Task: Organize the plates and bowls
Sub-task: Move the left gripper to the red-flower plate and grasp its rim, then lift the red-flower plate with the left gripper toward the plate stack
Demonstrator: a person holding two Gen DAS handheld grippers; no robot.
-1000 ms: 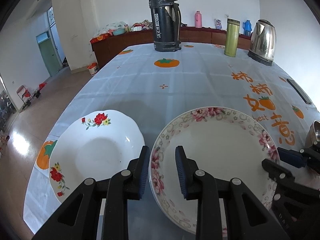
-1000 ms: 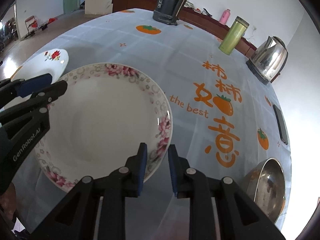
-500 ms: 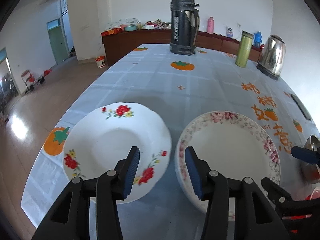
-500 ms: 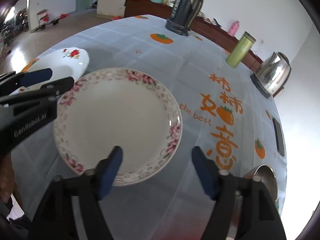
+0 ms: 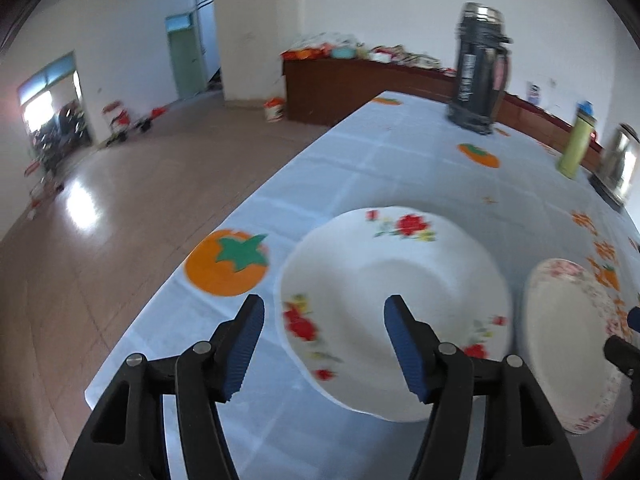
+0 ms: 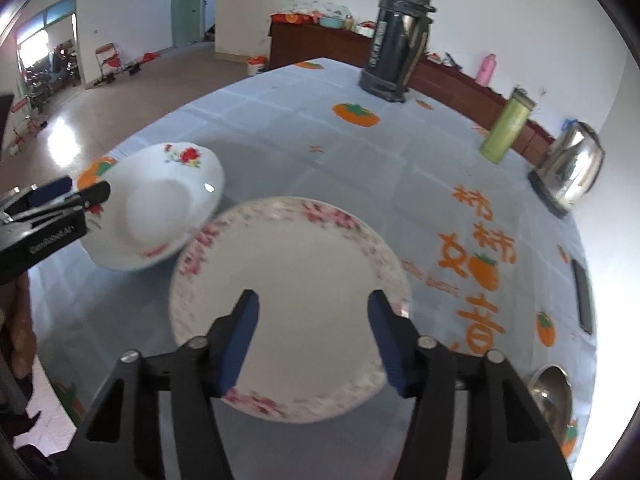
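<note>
Left gripper (image 5: 324,344), jaws apart after opening, framed the near rim of the red-flower bowl (image 5: 394,312) at lower centre without touching it. Right gripper (image 6: 312,336), jaws apart after closing somewhat, hung over the pink-rimmed plate (image 6: 292,280) on the surface (image 6: 280,128), bowl just beside the plate

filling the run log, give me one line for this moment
left gripper: open, jaws just opening, over red-flower bowl | right gripper: open, jaws just closing, over pink-rim plate | neither held | both on tablecloth
</note>
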